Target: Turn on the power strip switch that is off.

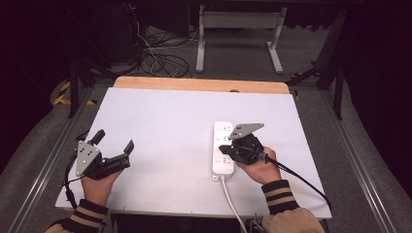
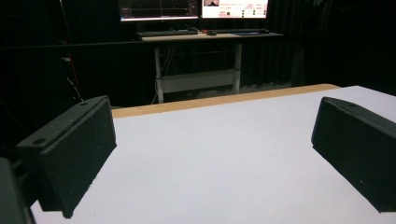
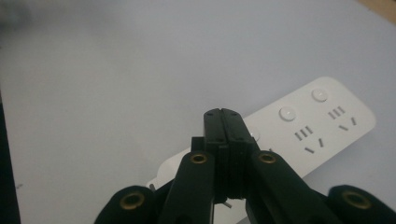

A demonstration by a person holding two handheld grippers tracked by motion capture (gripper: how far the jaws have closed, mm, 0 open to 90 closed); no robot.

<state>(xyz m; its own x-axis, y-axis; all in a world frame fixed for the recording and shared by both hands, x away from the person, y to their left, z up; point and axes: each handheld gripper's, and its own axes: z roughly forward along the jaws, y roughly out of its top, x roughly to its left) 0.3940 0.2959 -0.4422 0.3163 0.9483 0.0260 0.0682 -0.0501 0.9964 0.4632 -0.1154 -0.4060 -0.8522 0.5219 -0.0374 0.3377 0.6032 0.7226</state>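
Observation:
A white power strip [image 1: 223, 148] lies lengthwise on the white table top, right of centre, its white cable [image 1: 232, 204] running toward the near edge. In the right gripper view the power strip [image 3: 322, 123] shows round buttons and socket slots. My right gripper [image 1: 224, 150] is over the strip's near half, its jaws pressed together with nothing between them; in its own view the shut tips [image 3: 227, 122] sit just above the strip, near one of its buttons. My left gripper [image 1: 114, 141] rests at the table's left near corner, open and empty, and its two pads [image 2: 74, 158] stand wide apart above bare table.
The white board [image 1: 170, 126] lies on a wooden table whose far edge [image 1: 199, 84] shows. Beyond it are a white desk frame [image 1: 238, 29], cables on the floor [image 1: 160, 58] and dark surroundings. Monitors [image 2: 191, 8] glow on a far desk.

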